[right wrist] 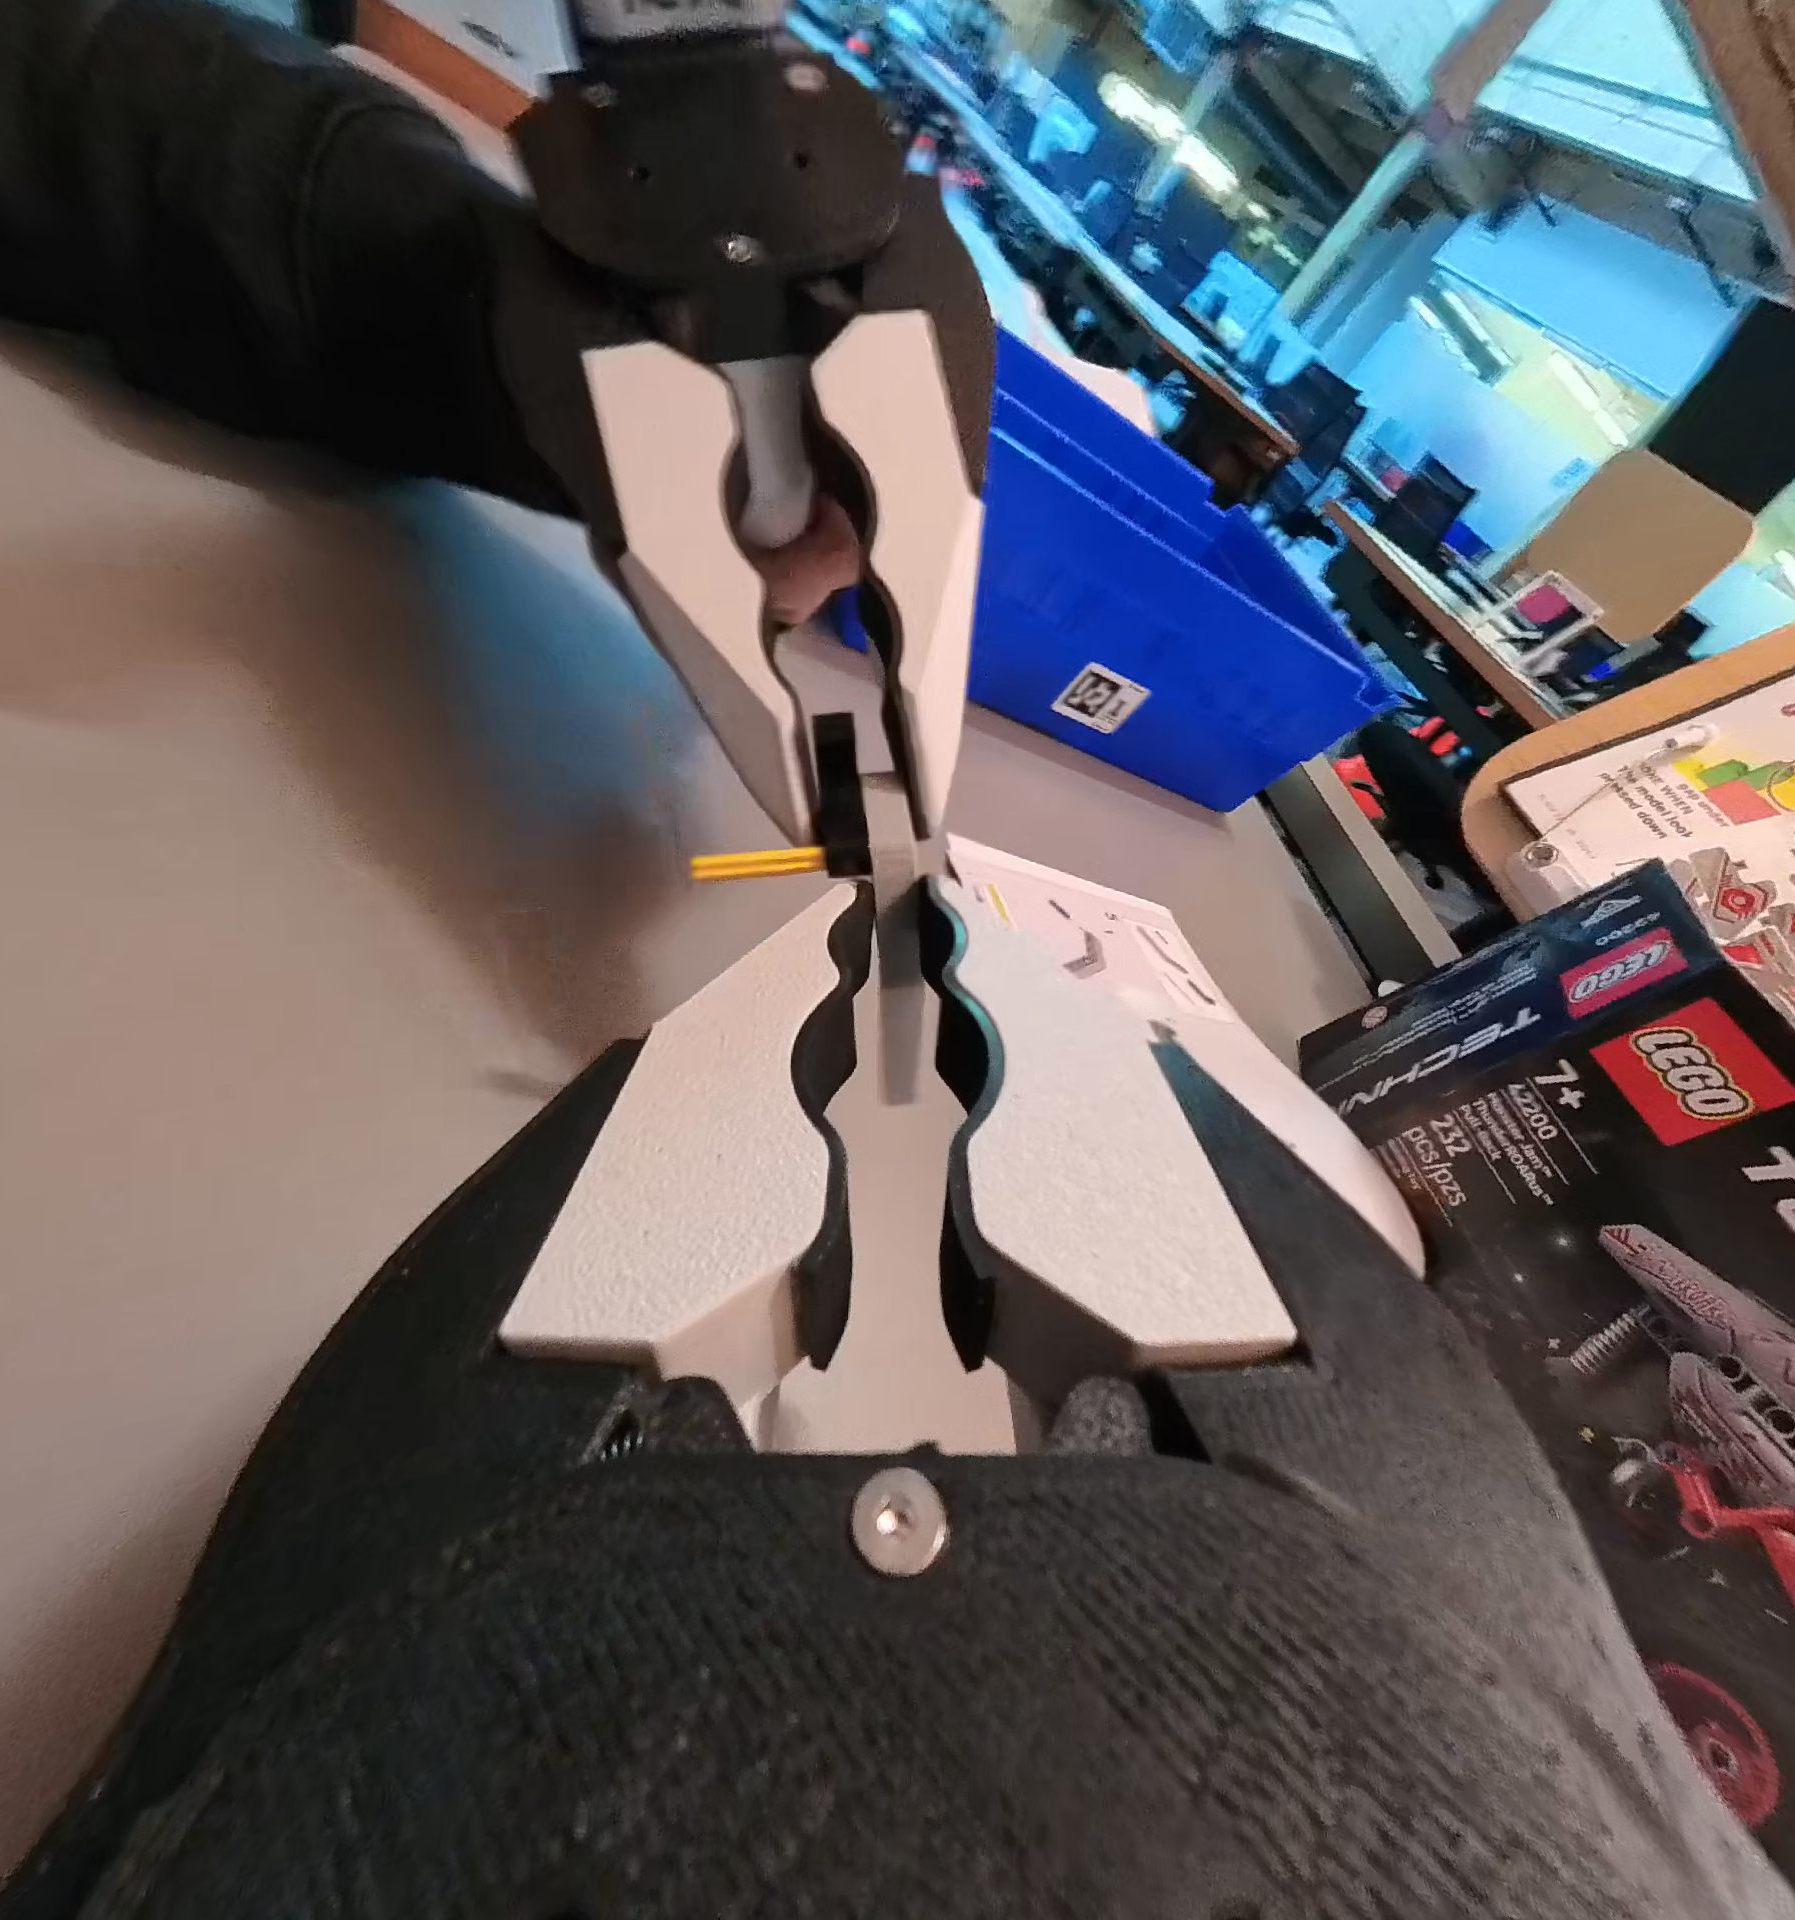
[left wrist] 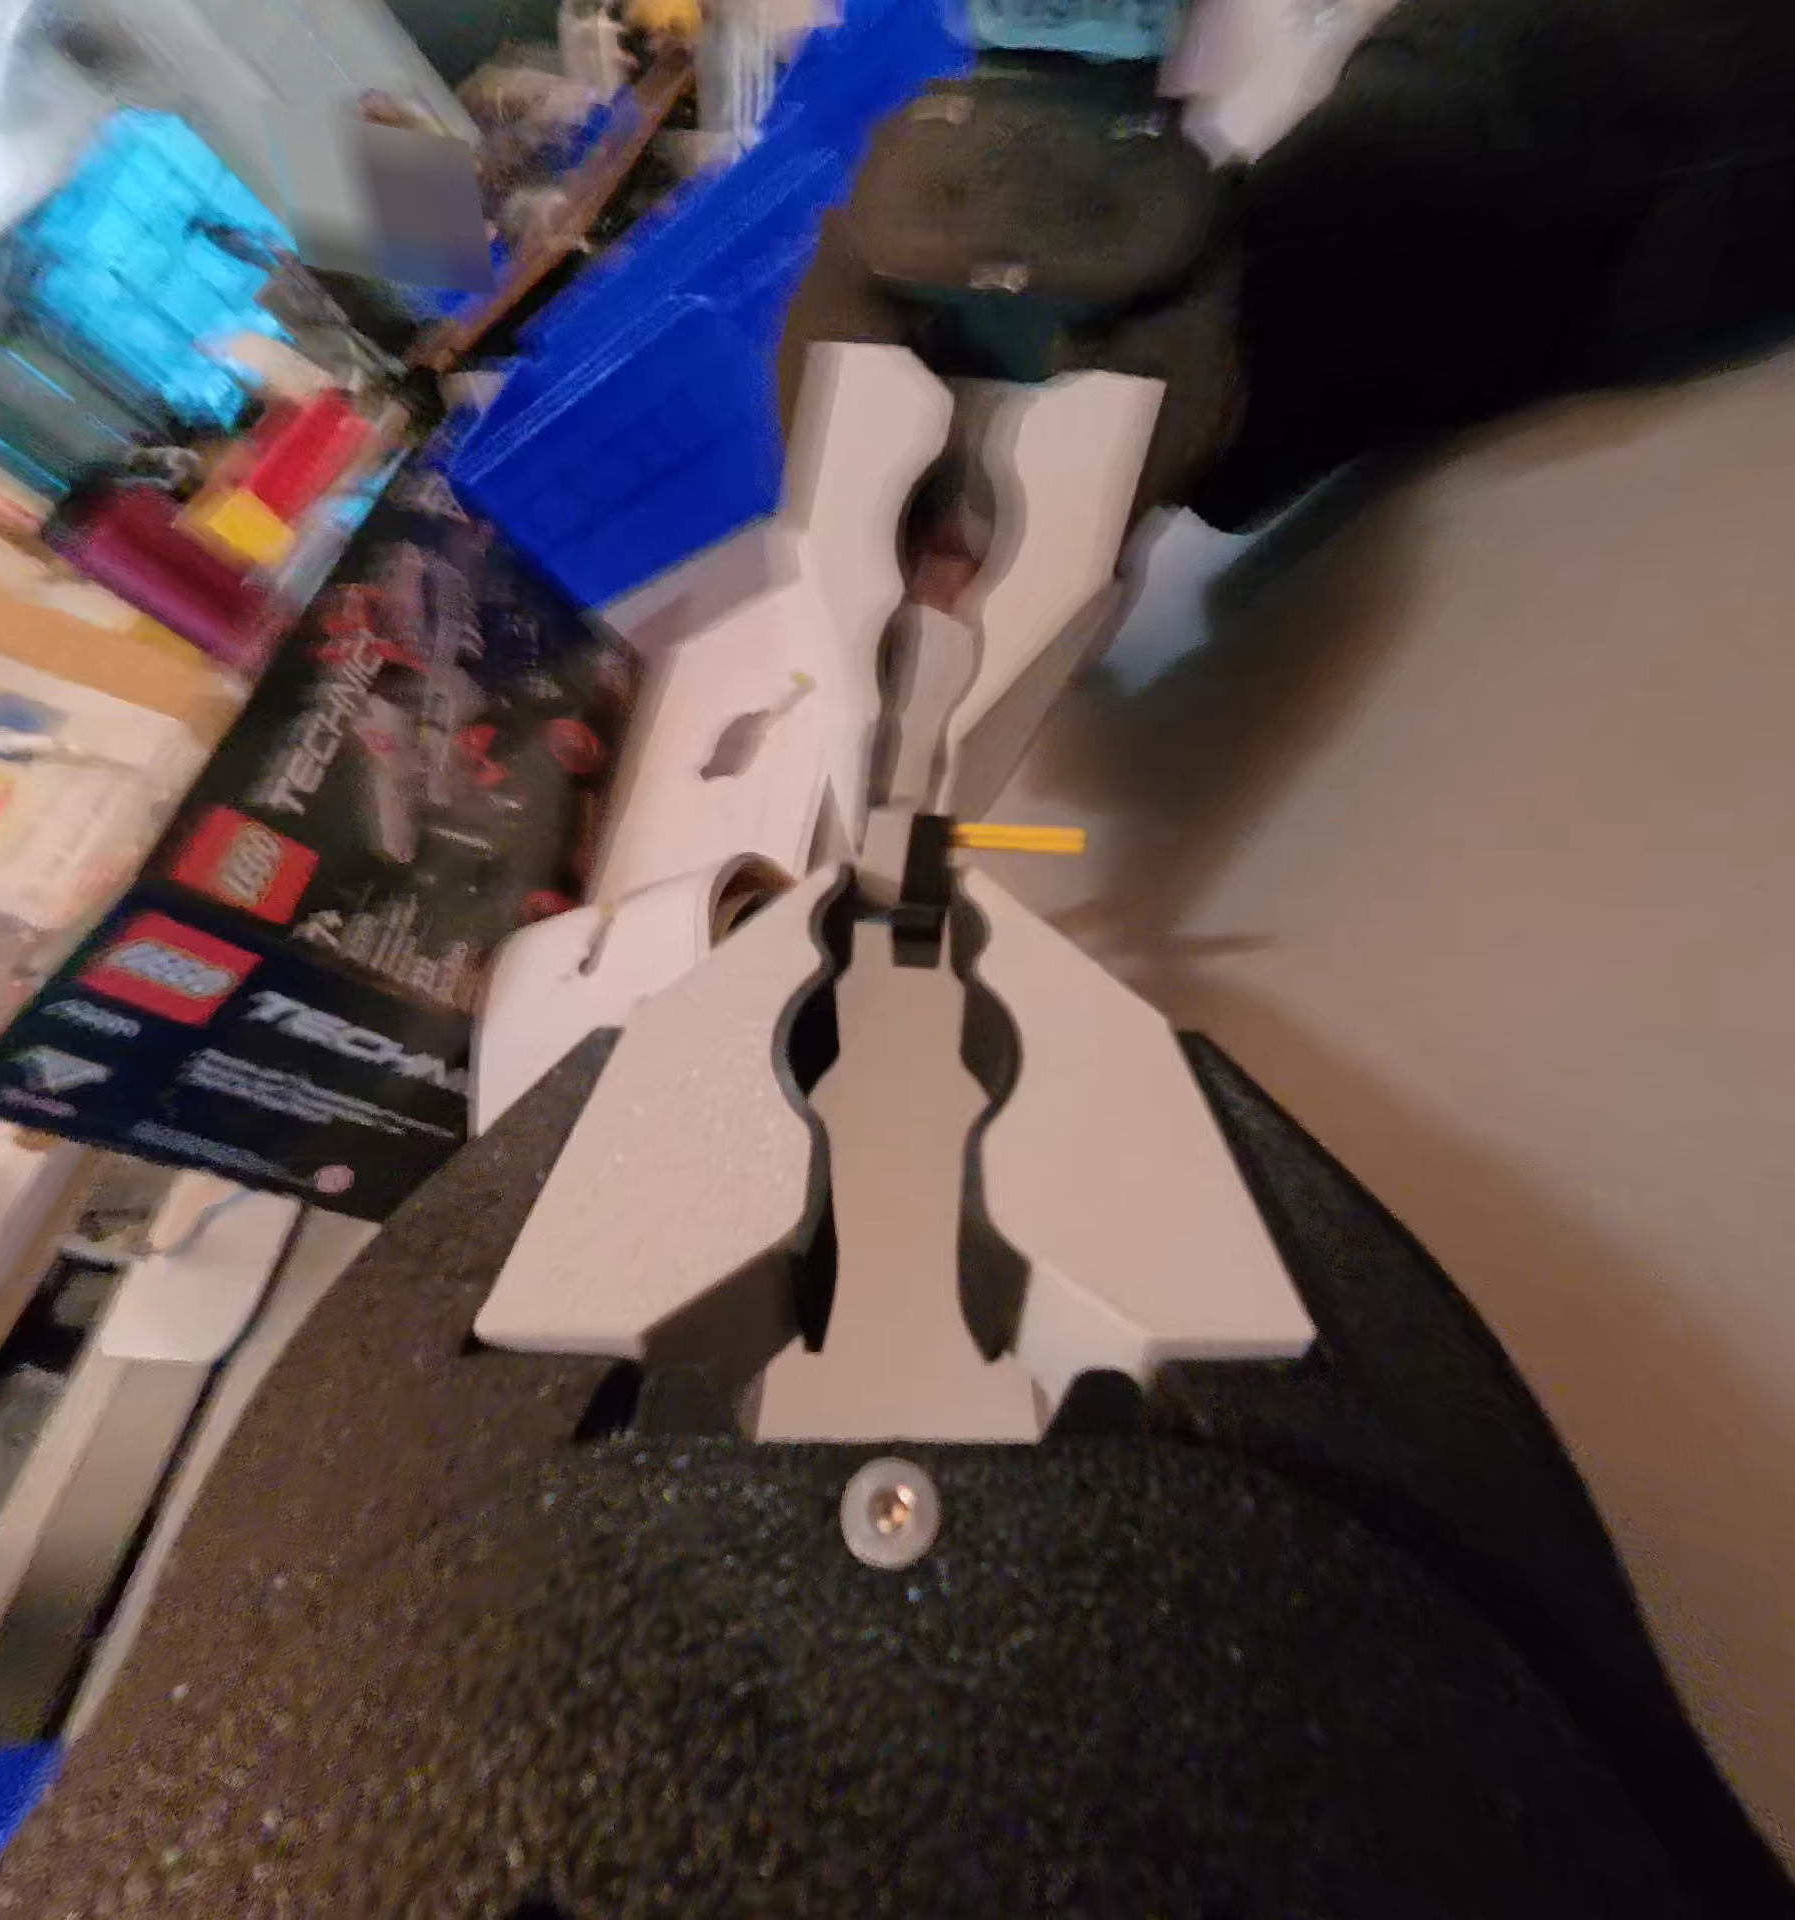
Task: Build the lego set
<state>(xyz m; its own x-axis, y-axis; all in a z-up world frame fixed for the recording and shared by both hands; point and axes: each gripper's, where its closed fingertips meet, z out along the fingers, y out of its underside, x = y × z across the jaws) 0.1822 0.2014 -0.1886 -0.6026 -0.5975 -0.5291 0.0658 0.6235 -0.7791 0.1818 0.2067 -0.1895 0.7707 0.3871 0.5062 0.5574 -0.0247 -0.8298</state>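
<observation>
Two grippers meet tip to tip above a pale tabletop (right wrist: 197,1039), holding a small Lego assembly between them. The left gripper (left wrist: 898,894) is clenched on a black connector piece (left wrist: 919,883); one yellow axle (left wrist: 1023,837) juts sideways out of that piece. The right gripper (right wrist: 898,904) is clenched on one flat grey beam (right wrist: 898,987), which runs back between its fingers and meets the black connector at the front.

In the right wrist view the left gripper (right wrist: 857,810) hangs opposite, with a person's dark sleeve (right wrist: 249,260) behind it. One blue plastic bin (right wrist: 1132,623) stands on the table beyond the grippers. One black Lego box (right wrist: 1620,1247) lies at the right, partly cut off by the frame edge, and an open instruction booklet (right wrist: 1080,935) lies under the right gripper, largely covered by its finger. A sheet of red and grey stickers (right wrist: 1786,914) rests on a wooden board (right wrist: 1495,790) behind the box.

The left wrist view is motion-blurred; the clutter at its upper left cannot be made out. The joint between beam and connector is partly hidden by the fingertips
</observation>
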